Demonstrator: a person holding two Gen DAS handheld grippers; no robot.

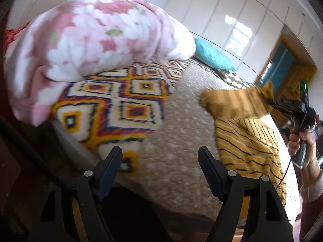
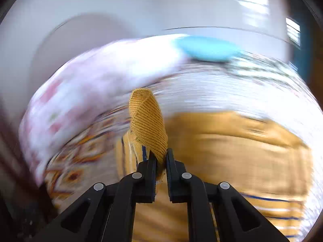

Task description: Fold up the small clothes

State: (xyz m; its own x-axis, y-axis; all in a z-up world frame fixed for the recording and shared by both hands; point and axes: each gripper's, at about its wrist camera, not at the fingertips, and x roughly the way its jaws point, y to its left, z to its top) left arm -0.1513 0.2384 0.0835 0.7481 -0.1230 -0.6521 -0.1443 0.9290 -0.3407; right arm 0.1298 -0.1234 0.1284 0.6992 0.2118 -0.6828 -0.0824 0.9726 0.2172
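blurred: blanket (image 2: 97, 84), garment (image 2: 238, 151) | hidden: cuff (image 2: 148, 127) base in pads | cut off: hand (image 1: 302, 147)

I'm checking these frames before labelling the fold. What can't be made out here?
- Right wrist view: motion blur smears the bed and most of the yellow garment; only the ribbed edge in the right gripper is sharp.
- Left wrist view: the garment's far side is cut off by the bed's edge and the hand.
- Garment type: cannot tell.
- Left gripper is open, holding nothing.

One garment (image 1: 248, 141), one blanket (image 1: 97, 46), one cushion (image 1: 214, 55).
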